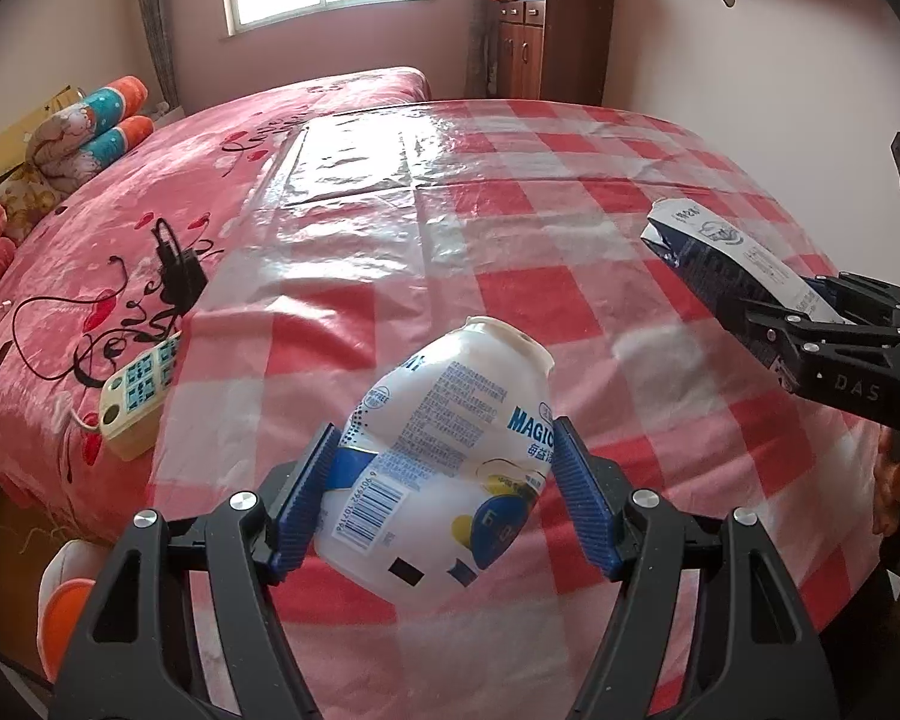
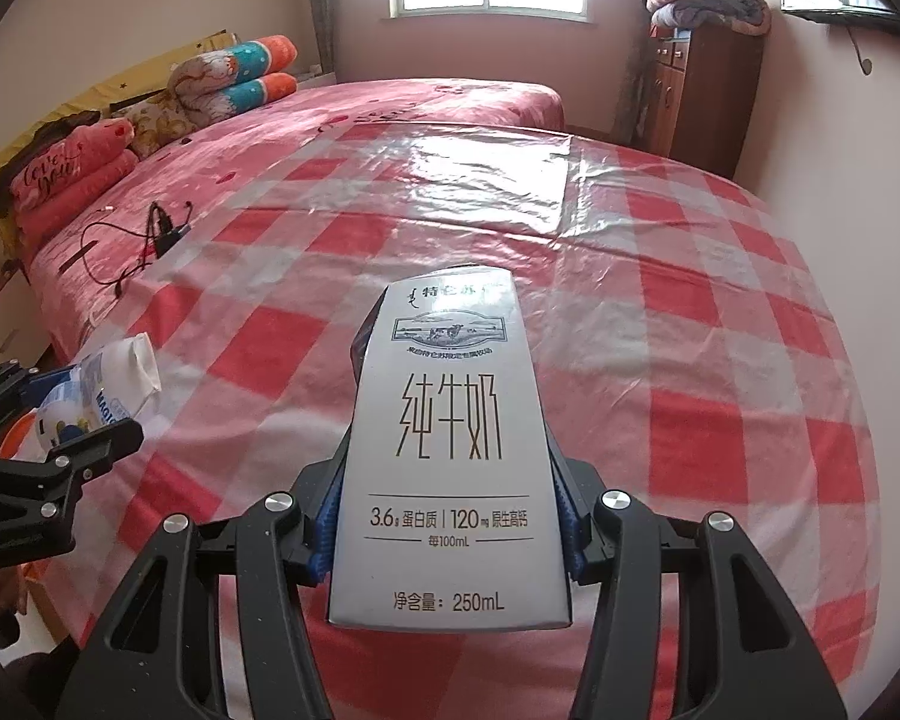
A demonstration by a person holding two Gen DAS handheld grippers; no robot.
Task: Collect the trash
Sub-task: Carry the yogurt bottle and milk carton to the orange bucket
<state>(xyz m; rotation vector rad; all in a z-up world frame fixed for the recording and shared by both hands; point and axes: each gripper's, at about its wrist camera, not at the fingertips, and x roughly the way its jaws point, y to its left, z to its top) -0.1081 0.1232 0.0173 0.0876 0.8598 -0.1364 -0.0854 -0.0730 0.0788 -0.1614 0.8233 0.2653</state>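
Blue ribbed pads of the left gripper (image 1: 444,498) are pressing on both sides of a white plastic drink bottle (image 1: 444,450), which is tilting with its open neck pointing up and away, its barcode label facing the camera. Right gripper (image 2: 447,516) is clamping a grey milk carton (image 2: 450,456) by its narrow sides, the printed front facing up and the far end sticking out past the fingers. Both pieces of trash are hanging in the air above a red and white checked plastic sheet (image 1: 510,192) that is covering part of a pink bed (image 1: 120,210). At the sheet's left edge a cream power strip (image 1: 138,396) and a black charger (image 1: 177,264) are lying on the bedspread
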